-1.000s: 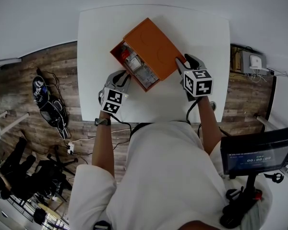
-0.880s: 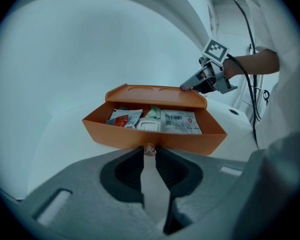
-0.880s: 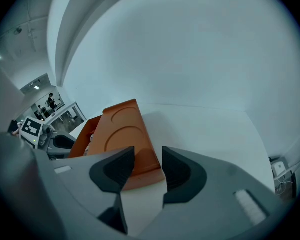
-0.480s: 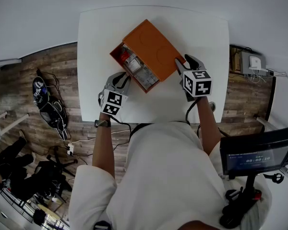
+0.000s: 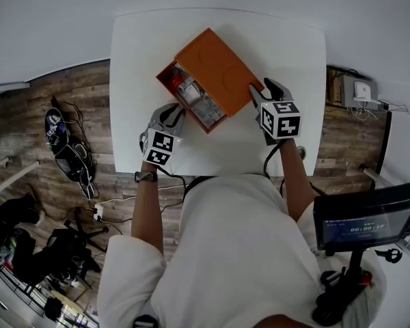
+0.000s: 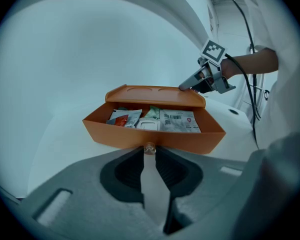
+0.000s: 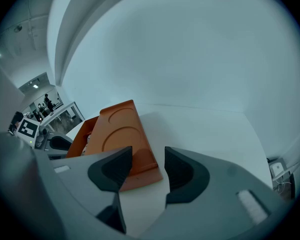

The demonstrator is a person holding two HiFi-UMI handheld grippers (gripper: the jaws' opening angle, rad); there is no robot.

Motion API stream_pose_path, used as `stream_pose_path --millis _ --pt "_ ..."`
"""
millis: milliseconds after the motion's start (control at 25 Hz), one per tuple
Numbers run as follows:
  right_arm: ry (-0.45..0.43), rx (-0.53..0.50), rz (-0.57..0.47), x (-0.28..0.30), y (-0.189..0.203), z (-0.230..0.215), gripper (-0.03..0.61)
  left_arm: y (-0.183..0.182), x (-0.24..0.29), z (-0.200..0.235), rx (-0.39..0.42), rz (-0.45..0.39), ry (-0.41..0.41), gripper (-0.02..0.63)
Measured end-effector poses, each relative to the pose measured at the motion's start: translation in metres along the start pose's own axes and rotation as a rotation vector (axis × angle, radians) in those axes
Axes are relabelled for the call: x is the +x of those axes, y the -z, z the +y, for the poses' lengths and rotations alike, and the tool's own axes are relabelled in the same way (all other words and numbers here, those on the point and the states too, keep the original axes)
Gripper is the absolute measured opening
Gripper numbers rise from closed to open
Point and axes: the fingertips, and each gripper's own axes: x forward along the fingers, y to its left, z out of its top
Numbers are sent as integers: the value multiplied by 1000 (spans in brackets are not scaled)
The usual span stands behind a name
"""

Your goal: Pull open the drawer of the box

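An orange box [image 5: 217,65] lies aslant on the white table [image 5: 287,46]. Its drawer [image 5: 191,98] is pulled out toward the lower left and shows packets and a white case [image 6: 147,125]. My left gripper [image 5: 172,113] stands at the drawer's front wall [image 6: 190,139], shut on its small clear knob [image 6: 149,148]. My right gripper [image 5: 263,91] is at the box's near right corner [image 7: 140,171]. Its jaws have just been opening and stand apart, with the corner at the gap and no pad pressing on it.
The table's near edge [image 5: 212,171] runs just behind both grippers. A dark monitor [image 5: 365,217] stands at the lower right. Cables and a black bag [image 5: 65,149] lie on the wooden floor to the left, and a socket box [image 5: 359,87] sits to the right.
The right gripper's jaws have spread a little off the box corner. The box and drawer have shifted slightly on the table. Both hands stay where they were.
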Motion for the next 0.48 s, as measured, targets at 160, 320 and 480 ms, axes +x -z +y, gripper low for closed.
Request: stream_pose_path --millis 160,320,480 --pt "5 3 -1 0 0 -1 210 1 0 -1 1 0 -4 78" --pt "12 10 -5 0 0 -1 210 1 1 -2 8 4 -1 77" --pt "16 14 -6 0 0 -2 209 1 0 -4 9 5 2 77"
